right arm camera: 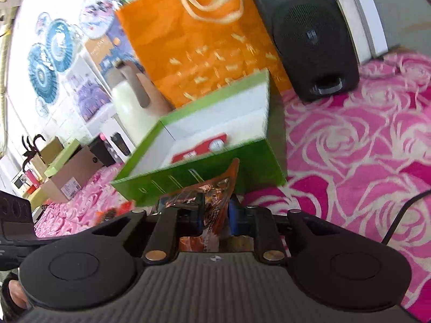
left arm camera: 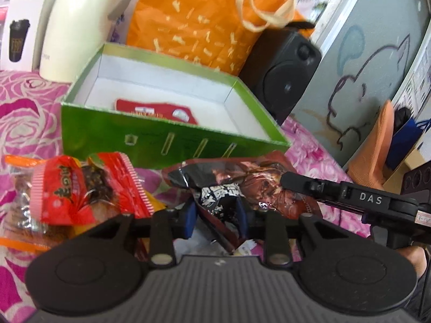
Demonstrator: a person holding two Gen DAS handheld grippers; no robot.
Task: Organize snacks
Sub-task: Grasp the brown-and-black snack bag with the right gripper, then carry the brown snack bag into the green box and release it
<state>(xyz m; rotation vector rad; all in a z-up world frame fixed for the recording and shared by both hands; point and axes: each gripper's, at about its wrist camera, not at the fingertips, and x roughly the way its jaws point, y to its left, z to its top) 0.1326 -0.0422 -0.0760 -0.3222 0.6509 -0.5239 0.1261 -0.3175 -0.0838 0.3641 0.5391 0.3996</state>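
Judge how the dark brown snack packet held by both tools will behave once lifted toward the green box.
The snack packet looks crinkled and glossy, so it will probably sag between the left tool and right tool. The shiny film may slip. It seems light enough to clear the green box wall.

Green box (left arm camera: 161,132), orange bag (left arm camera: 199,24), pink rose-patterned cloth (right arm camera: 363,148), red-striped wrapper (left arm camera: 67,188).

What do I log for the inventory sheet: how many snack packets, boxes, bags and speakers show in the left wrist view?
Snack packets: 4 (red one in the box, brown one in the left claw, red-wrapped, orange-edged)
Green box: 1
Orange bag: 1
Black speaker: 1
Total: 7
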